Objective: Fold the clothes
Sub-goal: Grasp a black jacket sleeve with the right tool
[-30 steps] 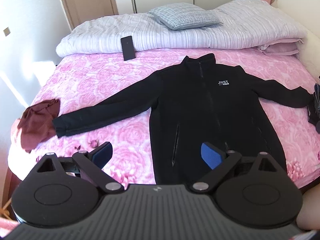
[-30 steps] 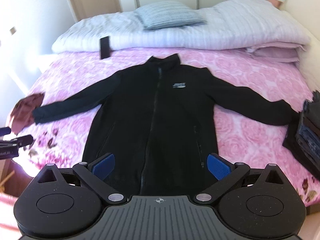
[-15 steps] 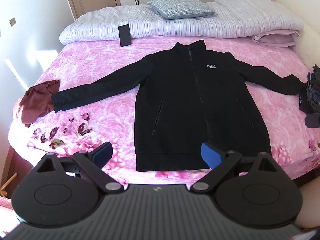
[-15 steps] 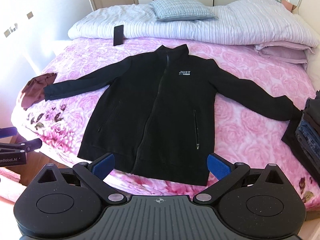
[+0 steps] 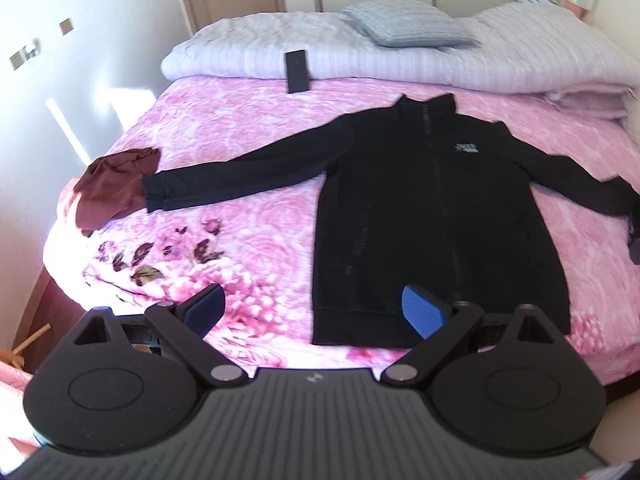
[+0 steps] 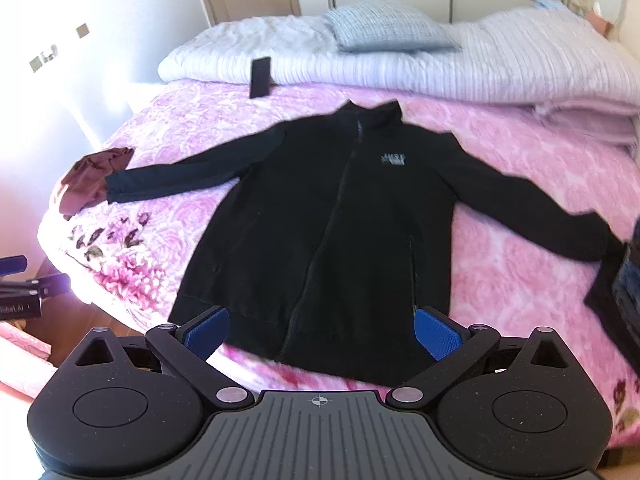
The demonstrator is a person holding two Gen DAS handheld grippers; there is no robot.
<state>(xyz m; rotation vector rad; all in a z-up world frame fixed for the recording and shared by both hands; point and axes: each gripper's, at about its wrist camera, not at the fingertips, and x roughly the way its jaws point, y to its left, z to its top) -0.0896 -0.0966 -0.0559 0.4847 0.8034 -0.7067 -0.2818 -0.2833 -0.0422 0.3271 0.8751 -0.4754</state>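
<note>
Now we hold both tongs spread wide and empty off the foot of the bed, the left gripper (image 5: 316, 312) before the hem's left corner and the right gripper (image 6: 322, 330) centred on the hem of the black zip-front fleece jacket (image 6: 340, 220), which lies flat, front up, sleeves outstretched on the pink rose-patterned bedspread (image 6: 500, 240). Its small pale chest print (image 6: 393, 159) is too blurred to read. One cuff touches a crumpled maroon cloth (image 5: 114, 188); the other nears a dark folded pile (image 6: 624, 292) at the right edge, with open bedspread beside the body.
</note>
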